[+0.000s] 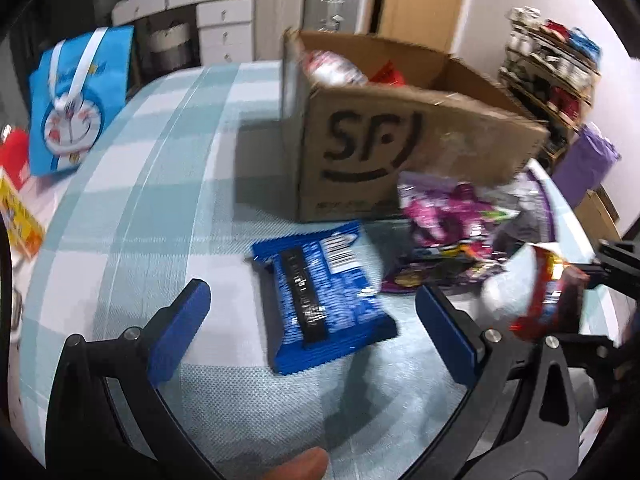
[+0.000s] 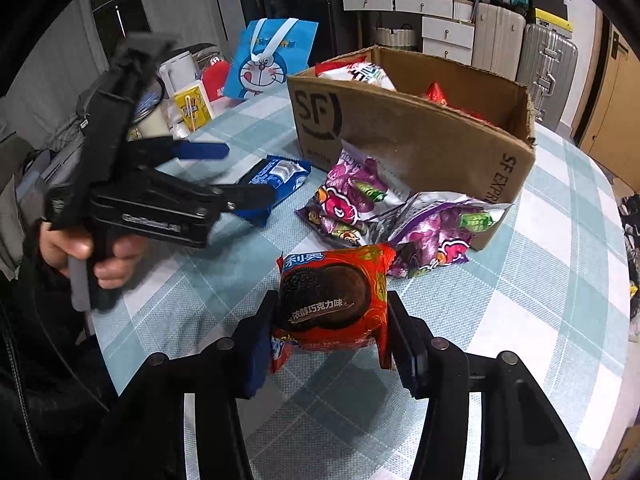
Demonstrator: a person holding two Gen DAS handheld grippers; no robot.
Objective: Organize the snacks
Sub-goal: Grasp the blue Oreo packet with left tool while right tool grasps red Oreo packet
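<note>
Already the right gripper has its jaws clamped on the red cookie packet, pads pressing its two side edges, and the packet looks lifted clear of the checked tablecloth. Over on the left, the left gripper hangs with its jaws wide apart above the blue cookie packet, which lies flat on the cloth between the fingers, untouched as far as I can see. Behind both stands the open cardboard box, some snacks already inside, and a heap of purple candy bags sits against its near wall. What worries me is the red packet: it is pinched only near its lower half, so the crinkly wrapper could slide out or swing on the way over the box wall. If it is carried low, it may snag the candy bags or catch the cardboard rim. The left jaws, closing on a flat packet, could skid across the foil and merely push it along the cloth.
</note>
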